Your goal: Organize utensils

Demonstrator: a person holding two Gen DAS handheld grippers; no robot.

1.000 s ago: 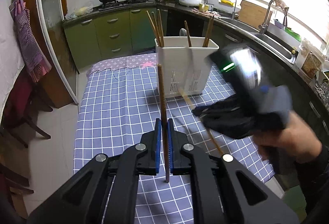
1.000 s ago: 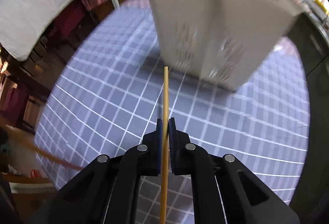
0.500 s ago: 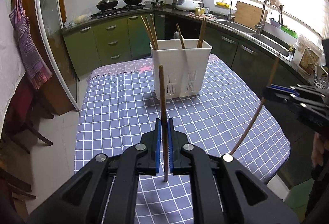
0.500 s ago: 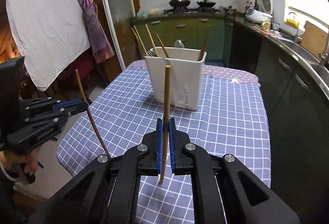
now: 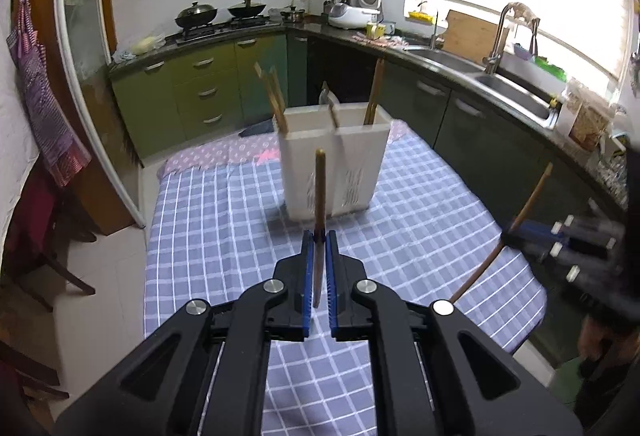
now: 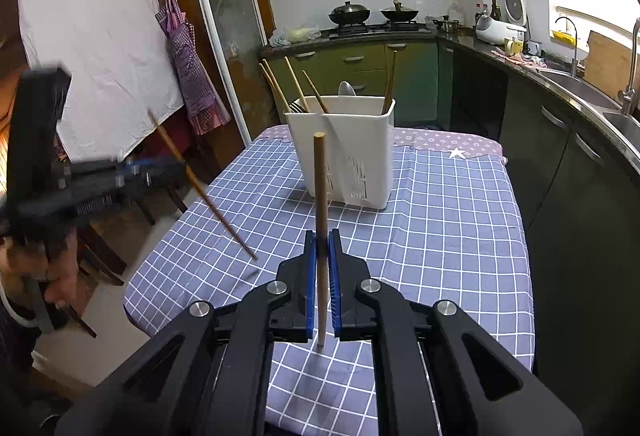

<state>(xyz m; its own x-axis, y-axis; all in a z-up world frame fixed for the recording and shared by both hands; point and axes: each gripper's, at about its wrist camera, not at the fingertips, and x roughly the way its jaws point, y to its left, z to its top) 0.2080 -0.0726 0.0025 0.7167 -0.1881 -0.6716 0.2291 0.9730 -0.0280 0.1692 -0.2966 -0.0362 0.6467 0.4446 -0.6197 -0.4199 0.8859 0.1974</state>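
chopstick point(image 5: 319, 196) clamped upright in left gripper point(image 5: 319, 236)

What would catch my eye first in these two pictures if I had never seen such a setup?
Most likely the two black grippers, each pinching one wooden chopstick upright: the left gripper holds a dark chopstick, the right gripper a paler chopstick. Beyond them a white utensil holder, already bristling with chopsticks, stands on the blue checked tablecloth.
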